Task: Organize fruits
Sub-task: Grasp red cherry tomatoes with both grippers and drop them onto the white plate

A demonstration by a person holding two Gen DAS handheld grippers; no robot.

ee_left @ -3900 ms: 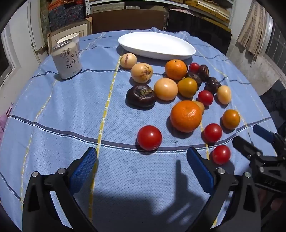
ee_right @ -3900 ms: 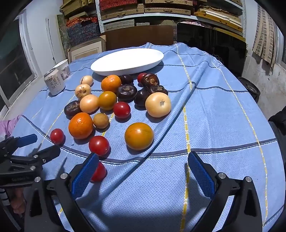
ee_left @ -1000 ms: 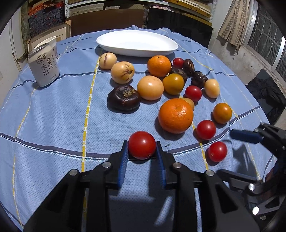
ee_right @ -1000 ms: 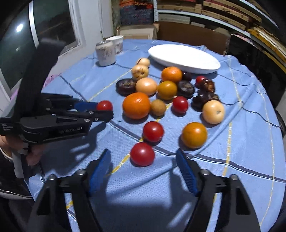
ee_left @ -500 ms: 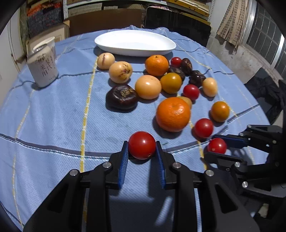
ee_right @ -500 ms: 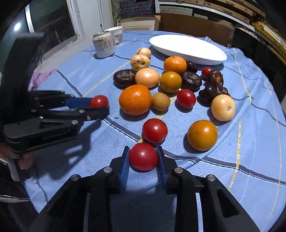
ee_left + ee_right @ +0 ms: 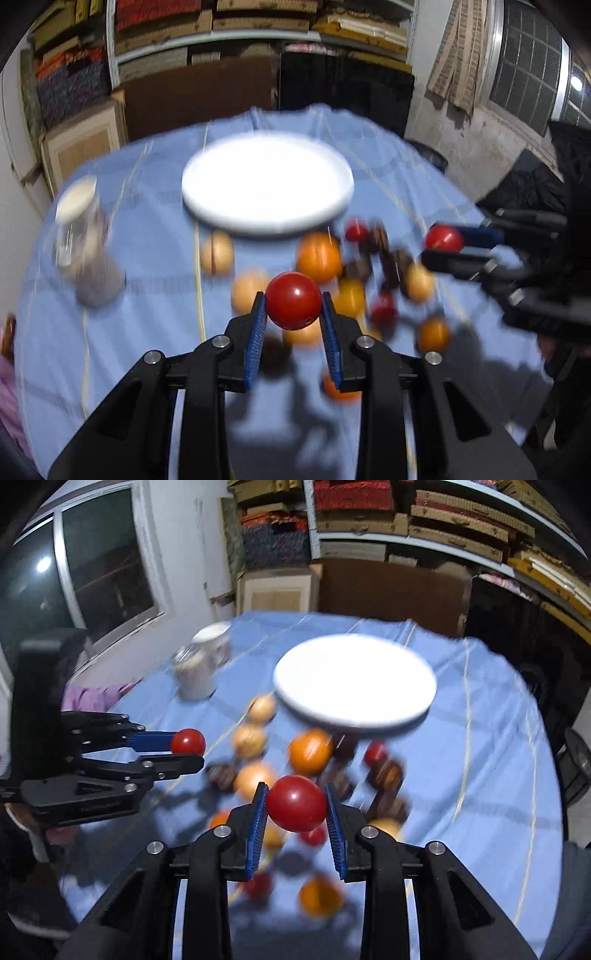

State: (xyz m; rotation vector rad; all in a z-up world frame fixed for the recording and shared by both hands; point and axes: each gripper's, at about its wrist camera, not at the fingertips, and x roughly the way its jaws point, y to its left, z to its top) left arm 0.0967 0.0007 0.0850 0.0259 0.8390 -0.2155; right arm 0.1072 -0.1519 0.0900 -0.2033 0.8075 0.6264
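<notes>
My left gripper is shut on a red tomato and holds it in the air above the fruit pile. It also shows in the right wrist view at the left, its tomato at the tip. My right gripper is shut on another red tomato, also lifted; it shows in the left wrist view at the right. A white oval plate lies empty at the far side of the blue cloth, also in the right wrist view. Blurred oranges, tomatoes and dark fruits lie below both grippers.
A drink can and a white cup behind it stand at the left of the table; they also show in the right wrist view. Shelves, boxes and a dark cabinet stand behind the table. A window is at the left in the right wrist view.
Both grippers have risen off the cloth with their tomatoes and moved toward the plate. The table below is motion-blurred.
</notes>
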